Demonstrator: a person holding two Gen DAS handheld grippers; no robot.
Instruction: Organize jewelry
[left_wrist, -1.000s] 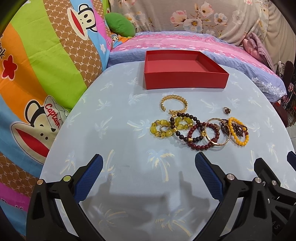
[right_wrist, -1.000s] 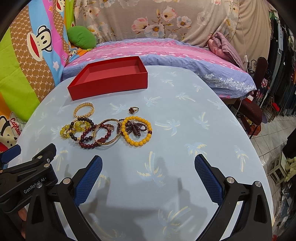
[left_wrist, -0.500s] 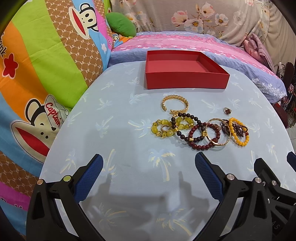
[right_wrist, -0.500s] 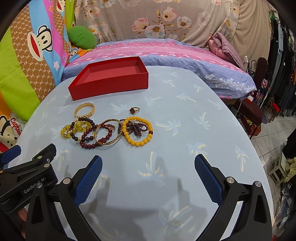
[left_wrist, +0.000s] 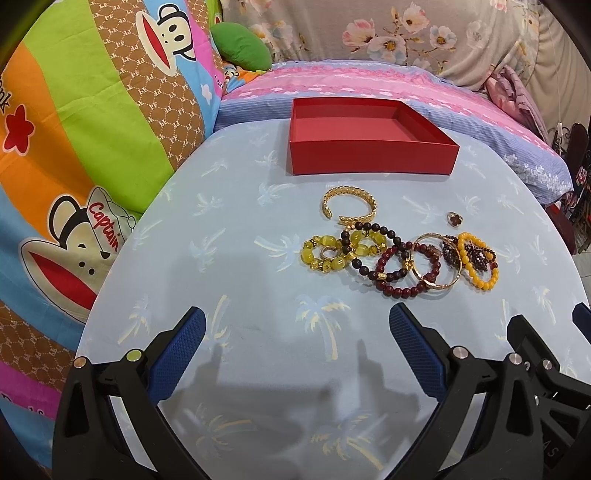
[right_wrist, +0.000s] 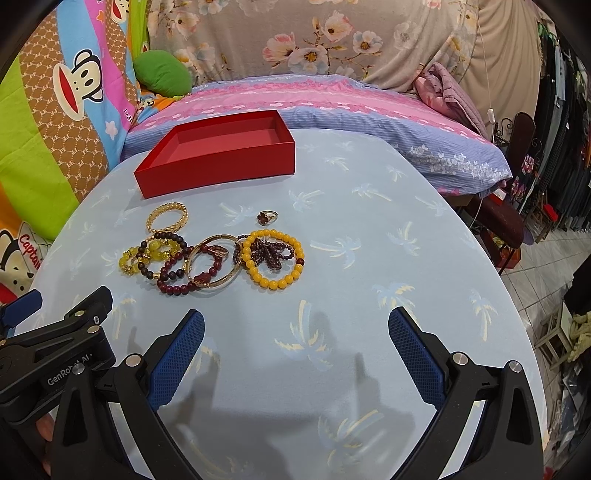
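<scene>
Edged slightly forward, both grippers: left gripper (left_wrist: 295, 354) and right gripper (right_wrist: 295, 354) spread wide, holding nothing. Bracelets (right_wrist: 207, 258) and ring (right_wrist: 266, 218) heaped just in front of red box (right_wrist: 221, 173), box bare.

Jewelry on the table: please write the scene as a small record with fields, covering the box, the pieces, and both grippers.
box: red box, open top, nothing visible inside, at far side of the table
gold cuff: nearest the box, apart from it
ring: lies alone, beside the pile
pile: yellow bead bracelet around a dark garnet strand; gold bangle overlapping a dark red bead bracelet
left gripper: open, holds nothing
right gripper: open, holds nothing
in box so far: none
</scene>
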